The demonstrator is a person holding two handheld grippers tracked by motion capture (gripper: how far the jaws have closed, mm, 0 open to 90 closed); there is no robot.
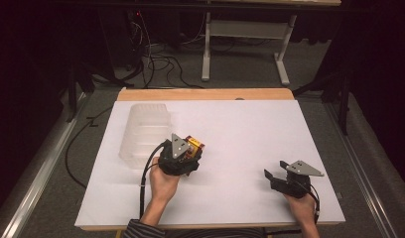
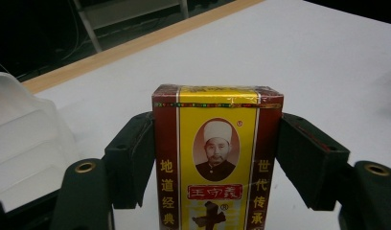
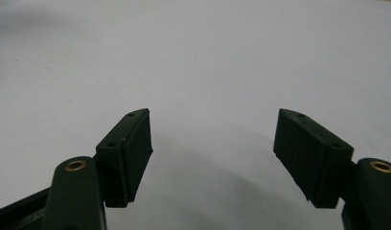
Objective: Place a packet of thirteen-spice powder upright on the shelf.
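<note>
A small box (image 2: 216, 158) in dark red and yellow, with a portrait and Chinese writing on its face, stands upright between the jaws of my left gripper (image 2: 216, 148), which is shut on it. From above, the same box (image 1: 195, 146) pokes out past the left gripper (image 1: 189, 151), just right of a clear plastic container (image 1: 143, 133). My right gripper (image 1: 275, 174) rests near the table's front right, jaws open. In the right gripper view the gripper (image 3: 212, 143) has nothing but bare white table between its pads.
The white tabletop (image 1: 250, 129) has a wooden strip (image 1: 205, 94) along its far edge. The clear ribbed container (image 2: 21, 139) lies at the left in the left gripper view. Beyond the table are a desk frame (image 1: 245, 44) and floor cables (image 1: 161, 64).
</note>
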